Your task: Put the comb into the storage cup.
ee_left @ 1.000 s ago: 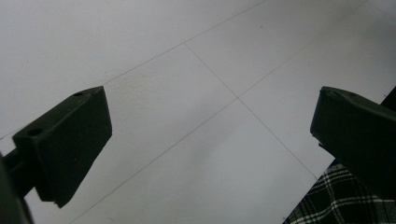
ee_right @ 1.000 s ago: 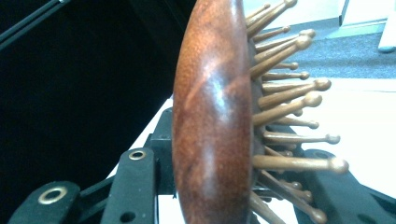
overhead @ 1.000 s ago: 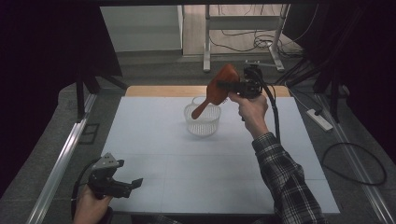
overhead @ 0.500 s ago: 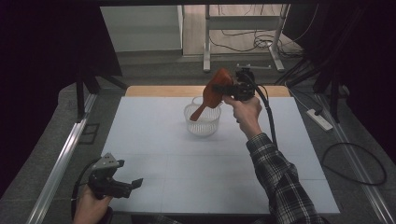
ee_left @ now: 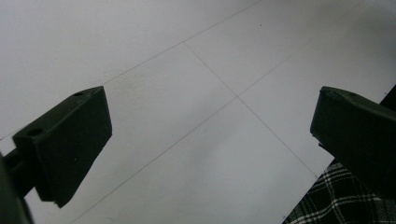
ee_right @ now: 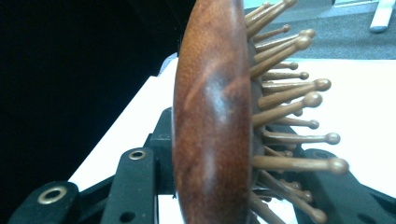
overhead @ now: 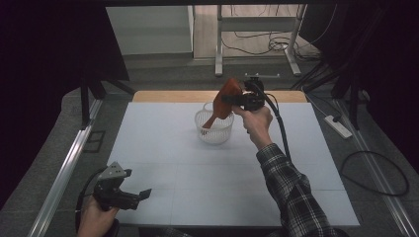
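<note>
Black jaws of the left gripper (overhead: pixel 132 196) are held wide and empty over the near left of the white table (overhead: pixel 163 148). Farther right, the reddish-brown wooden hairbrush (overhead: pixel 222 103) is clamped by its head in the right gripper (overhead: pixel 232 100), handle dipped into the clear plastic basket (overhead: pixel 214 129). Release is judged outstanding.

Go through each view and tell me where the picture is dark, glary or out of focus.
High view: dark surroundings, evenly lit white table. Left gripper view: left gripper jaws nearly black shapes, table sharp. Right gripper view: soft glare on the wooden hairbrush, jaws slightly blurred, left side black.
</note>
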`<state>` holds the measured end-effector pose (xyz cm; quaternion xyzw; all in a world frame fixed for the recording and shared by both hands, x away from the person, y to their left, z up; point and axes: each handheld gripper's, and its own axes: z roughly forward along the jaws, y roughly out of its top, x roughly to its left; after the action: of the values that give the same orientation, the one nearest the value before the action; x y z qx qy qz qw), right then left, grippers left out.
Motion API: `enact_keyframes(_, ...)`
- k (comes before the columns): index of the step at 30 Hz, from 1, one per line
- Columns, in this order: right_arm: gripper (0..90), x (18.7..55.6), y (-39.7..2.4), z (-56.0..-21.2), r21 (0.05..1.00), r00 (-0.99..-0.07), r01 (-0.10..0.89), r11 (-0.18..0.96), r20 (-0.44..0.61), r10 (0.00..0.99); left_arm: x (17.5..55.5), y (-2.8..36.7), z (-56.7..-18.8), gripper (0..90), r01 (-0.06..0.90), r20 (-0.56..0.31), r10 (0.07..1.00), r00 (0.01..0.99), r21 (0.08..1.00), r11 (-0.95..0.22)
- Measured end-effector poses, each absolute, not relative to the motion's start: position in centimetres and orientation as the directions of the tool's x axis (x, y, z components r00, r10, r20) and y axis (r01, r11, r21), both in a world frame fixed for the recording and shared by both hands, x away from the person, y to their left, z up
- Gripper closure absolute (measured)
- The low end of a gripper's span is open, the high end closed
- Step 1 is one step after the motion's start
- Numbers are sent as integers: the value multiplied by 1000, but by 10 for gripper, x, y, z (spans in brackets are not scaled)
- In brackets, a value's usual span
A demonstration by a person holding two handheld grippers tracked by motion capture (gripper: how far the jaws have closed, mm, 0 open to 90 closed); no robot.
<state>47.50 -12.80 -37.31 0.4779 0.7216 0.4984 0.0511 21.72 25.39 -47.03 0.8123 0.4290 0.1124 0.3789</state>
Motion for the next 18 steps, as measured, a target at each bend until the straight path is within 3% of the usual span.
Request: enact_keyframes(18, 559, 479, -126, -398, 747, -515, 663, 56, 400, 758, 217, 254, -470, 0, 612, -138, 783, 606, 709, -349)
